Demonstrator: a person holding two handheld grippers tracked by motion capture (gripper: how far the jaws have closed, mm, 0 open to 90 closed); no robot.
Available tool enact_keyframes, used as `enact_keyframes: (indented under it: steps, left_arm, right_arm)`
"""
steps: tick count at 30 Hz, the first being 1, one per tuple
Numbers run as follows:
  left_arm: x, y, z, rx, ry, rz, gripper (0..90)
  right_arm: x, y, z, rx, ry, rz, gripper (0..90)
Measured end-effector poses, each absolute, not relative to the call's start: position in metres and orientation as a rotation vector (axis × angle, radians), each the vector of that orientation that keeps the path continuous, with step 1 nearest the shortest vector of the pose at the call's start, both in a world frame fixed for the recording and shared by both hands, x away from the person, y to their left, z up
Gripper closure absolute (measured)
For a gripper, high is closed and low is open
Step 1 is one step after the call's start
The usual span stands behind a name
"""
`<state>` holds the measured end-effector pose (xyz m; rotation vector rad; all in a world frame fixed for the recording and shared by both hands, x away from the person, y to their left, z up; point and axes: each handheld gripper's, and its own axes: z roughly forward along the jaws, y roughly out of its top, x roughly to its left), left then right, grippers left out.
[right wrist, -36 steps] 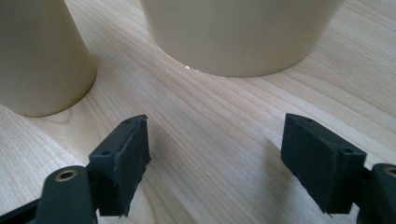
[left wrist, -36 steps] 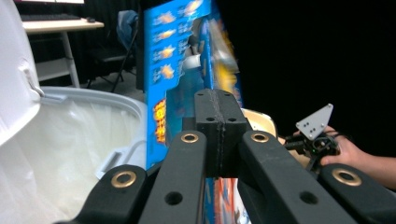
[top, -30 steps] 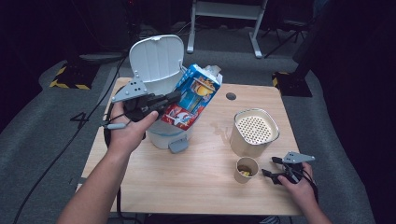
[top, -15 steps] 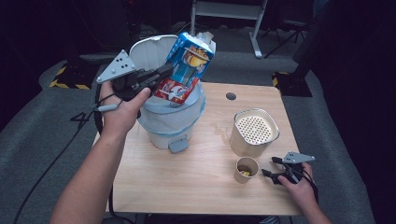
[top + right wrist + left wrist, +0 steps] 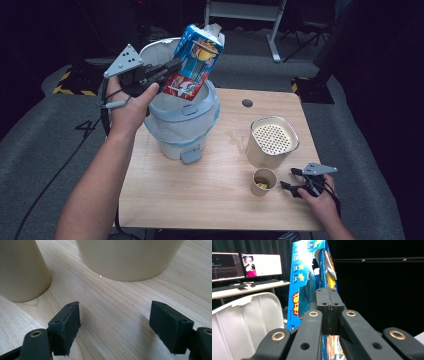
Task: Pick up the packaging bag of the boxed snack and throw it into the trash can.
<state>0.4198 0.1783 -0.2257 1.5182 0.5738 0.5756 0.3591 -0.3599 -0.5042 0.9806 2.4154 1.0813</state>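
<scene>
High view, we see the blue snack carton (image 5: 196,64) tilted over the open white bin (image 5: 182,125), our left claw (image 5: 167,67) pinching its edge, our right claw (image 5: 294,180) spread and empty on the wooden surface (image 5: 210,185), just beside the small cup (image 5: 263,181) and cream strainer pot (image 5: 272,142).

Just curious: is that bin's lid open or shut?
Open. The bin lid stands upright behind the carton.

Table (image 5: 210,200) is evenly lit from overhead; surroundings are left dark. Glare is noted on carton (image 5: 305,255) beyond the jaws.
</scene>
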Motion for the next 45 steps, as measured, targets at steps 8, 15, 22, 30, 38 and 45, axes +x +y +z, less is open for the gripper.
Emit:
enact_keyframes:
  steps: [8,15,22,30,38,45]
  left_arm:
    - [0.435,0.178,-0.235,1.511,0.592,0.571,89.7]
    - [0.445,0.178,-0.241,1.535,0.604,0.594,89.7]
    - [0.448,0.181,-0.248,1.544,0.600,0.607,89.7]
    - [0.451,0.179,-0.253,1.575,0.593,0.623,89.2]
    - [0.441,0.180,-0.253,1.644,0.621,0.583,39.1]
    - [0.418,0.186,-0.253,1.702,0.579,0.552,39.9]
  right_arm:
    - [0.359,-0.360,-0.504,0.980,2.415,1.081,24.7]
    - [0.359,-0.360,-0.504,0.980,2.416,1.081,24.7]
    - [0.359,-0.360,-0.504,0.981,2.415,1.082,24.7]
    - [0.359,-0.360,-0.504,0.981,2.416,1.082,24.7]
    - [0.359,-0.360,-0.504,0.980,2.415,1.082,24.7]
    - [0.359,-0.360,-0.504,0.981,2.416,1.082,24.7]
